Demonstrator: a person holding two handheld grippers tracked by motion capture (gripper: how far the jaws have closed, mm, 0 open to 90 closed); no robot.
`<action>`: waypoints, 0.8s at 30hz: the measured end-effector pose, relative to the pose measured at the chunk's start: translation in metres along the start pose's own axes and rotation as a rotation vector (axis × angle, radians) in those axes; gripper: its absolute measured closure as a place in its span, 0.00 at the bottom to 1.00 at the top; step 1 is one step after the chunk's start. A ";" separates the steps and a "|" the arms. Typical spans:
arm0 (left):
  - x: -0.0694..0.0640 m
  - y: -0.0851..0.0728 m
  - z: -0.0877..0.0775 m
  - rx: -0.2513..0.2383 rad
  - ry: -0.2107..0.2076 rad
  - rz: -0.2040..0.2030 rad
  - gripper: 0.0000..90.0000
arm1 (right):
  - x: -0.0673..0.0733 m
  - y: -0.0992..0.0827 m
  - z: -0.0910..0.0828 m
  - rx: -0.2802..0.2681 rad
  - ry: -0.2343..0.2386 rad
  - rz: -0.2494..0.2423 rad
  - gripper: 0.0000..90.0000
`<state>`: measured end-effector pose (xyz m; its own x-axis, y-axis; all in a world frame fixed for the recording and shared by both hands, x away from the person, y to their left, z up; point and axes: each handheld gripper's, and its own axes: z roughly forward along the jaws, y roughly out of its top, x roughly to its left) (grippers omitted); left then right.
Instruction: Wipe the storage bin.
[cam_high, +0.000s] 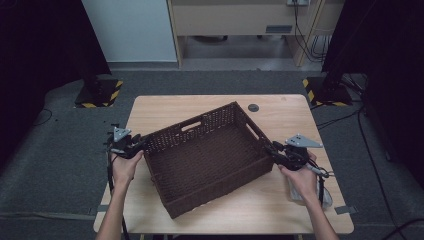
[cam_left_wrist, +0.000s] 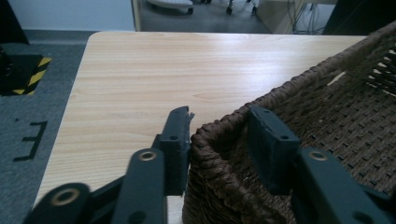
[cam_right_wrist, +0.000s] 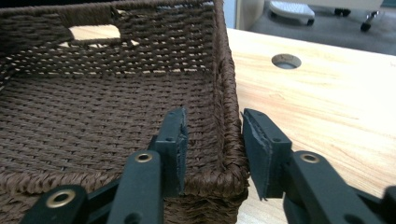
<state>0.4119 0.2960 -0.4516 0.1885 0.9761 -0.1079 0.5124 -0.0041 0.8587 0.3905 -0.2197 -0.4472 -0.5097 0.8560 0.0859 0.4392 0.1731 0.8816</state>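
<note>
At the near edge of the pale wooden table (cam_high: 290, 112) my two hands come in. My left gripper (cam_high: 131, 146) straddles the near-left corner of the brown wicker basket (cam_high: 210, 160); its outer pad touches the weave, but whether it is clamped I cannot tell. My right gripper (cam_high: 281, 155) straddles the right corner's wall, pads apart, released. The basket sits skewed mid-table. Beyond it lies a round cable hole (cam_high: 253, 107), then grey carpet (cam_high: 60, 150) and a wooden cabinet (cam_high: 230, 20).
</note>
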 end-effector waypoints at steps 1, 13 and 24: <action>0.000 0.001 -0.001 0.004 0.011 0.008 0.60 | 0.000 -0.001 0.000 -0.008 0.001 -0.008 0.64; -0.026 -0.022 -0.046 -0.034 -0.064 -0.028 0.41 | -0.007 -0.004 -0.002 -0.051 -0.001 -0.022 0.72; -0.033 -0.030 -0.039 0.007 -0.035 0.010 0.49 | 0.002 -0.006 -0.010 -0.034 0.003 -0.034 0.74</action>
<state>0.3575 0.2724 -0.4537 0.2230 0.9678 -0.1171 0.5164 -0.0154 0.8562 0.3795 -0.2239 -0.4480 -0.5266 0.8482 0.0567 0.3957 0.1855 0.8995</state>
